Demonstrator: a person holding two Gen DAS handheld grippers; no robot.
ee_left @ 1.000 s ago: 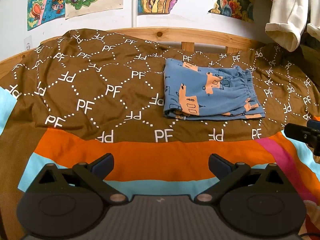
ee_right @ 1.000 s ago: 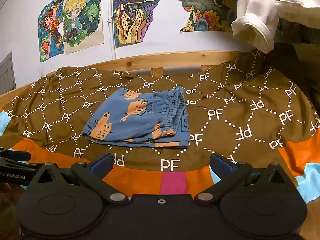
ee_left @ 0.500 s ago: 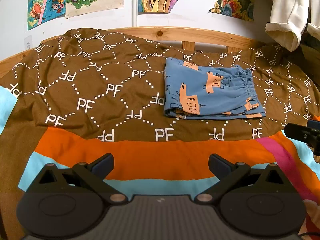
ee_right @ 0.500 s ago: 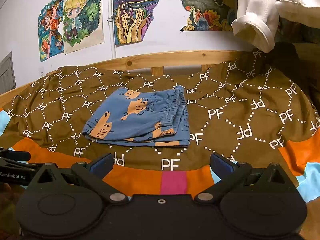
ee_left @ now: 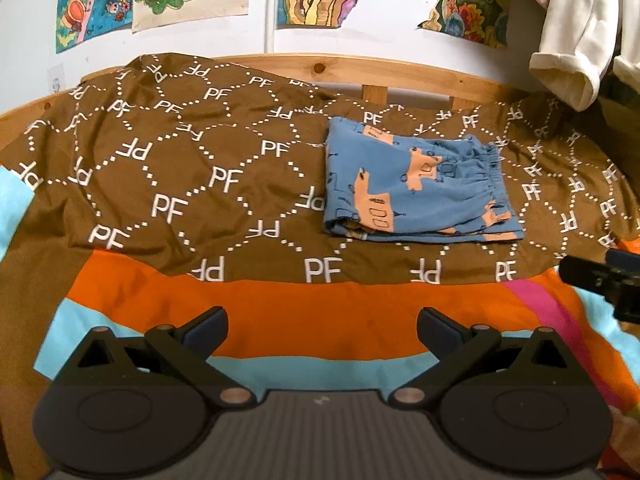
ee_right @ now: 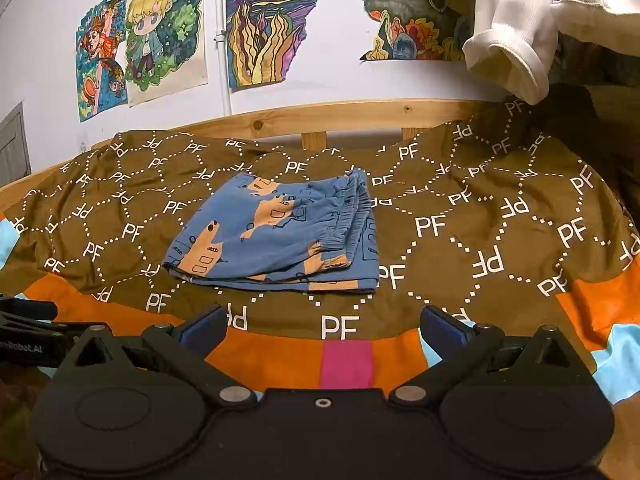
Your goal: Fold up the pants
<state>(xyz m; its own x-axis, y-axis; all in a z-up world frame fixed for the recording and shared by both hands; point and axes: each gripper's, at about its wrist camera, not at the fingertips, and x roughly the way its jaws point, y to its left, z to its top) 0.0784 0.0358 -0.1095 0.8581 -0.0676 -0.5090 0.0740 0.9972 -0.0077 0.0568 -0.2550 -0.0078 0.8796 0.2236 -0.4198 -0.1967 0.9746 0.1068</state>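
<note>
folded pants (ee_left: 416, 188) on brown bedspread (ee_left: 180, 168), drawings (ee_right: 260, 20) above.

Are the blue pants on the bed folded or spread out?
Folded. The blue pants lie as a compact rectangle with stacked layers at the near edge, on the brown blanket.

Soft cloth pants (ee_left: 420, 188), matt cloth bedspread (ee_left: 180, 168), wooden headboard (ee_right: 360, 114)

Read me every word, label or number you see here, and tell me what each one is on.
"PF": repeated in white all over the brown bedspread, some copies mirrored.
"Robot.AI": on the left gripper's black body, seen from the right wrist; blurred, its start cut off.
Wall posters and blue pants: pictures only.
</note>
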